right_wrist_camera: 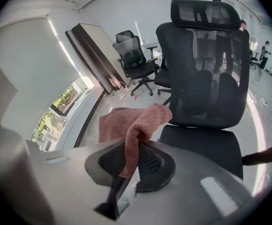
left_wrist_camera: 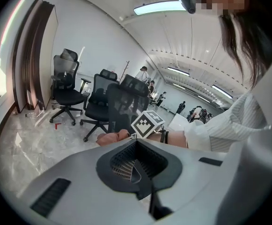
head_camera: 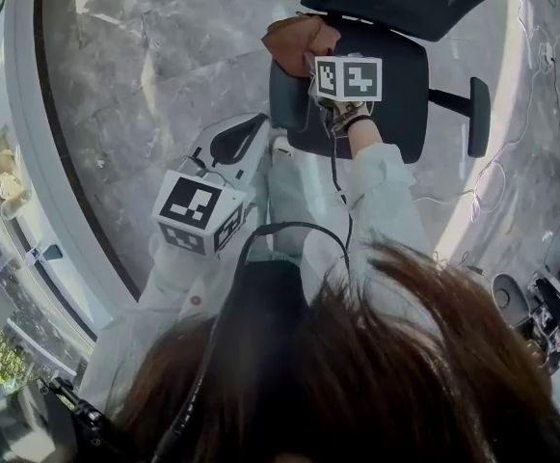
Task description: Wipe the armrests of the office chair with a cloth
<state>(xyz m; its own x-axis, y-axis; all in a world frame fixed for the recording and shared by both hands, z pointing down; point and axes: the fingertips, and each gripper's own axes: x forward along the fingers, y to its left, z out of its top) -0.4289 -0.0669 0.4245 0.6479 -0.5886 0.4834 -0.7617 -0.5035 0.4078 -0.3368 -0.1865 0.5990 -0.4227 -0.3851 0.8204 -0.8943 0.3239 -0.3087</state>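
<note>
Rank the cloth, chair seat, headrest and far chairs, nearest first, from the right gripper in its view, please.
1. Cloth, in its jaws.
2. Chair seat, lower right.
3. Headrest, top, behind seat.
4. Far chairs, background left.

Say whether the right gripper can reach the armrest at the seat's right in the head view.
Probably yes: the right gripper, shut on the cloth, hangs by the seat's left edge; only bare seat separates it from that armrest.

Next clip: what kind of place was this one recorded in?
Probably a large open office. Several mesh office chairs stand on a polished stone floor, strip lights run along the ceiling, and people stand far back.
</note>
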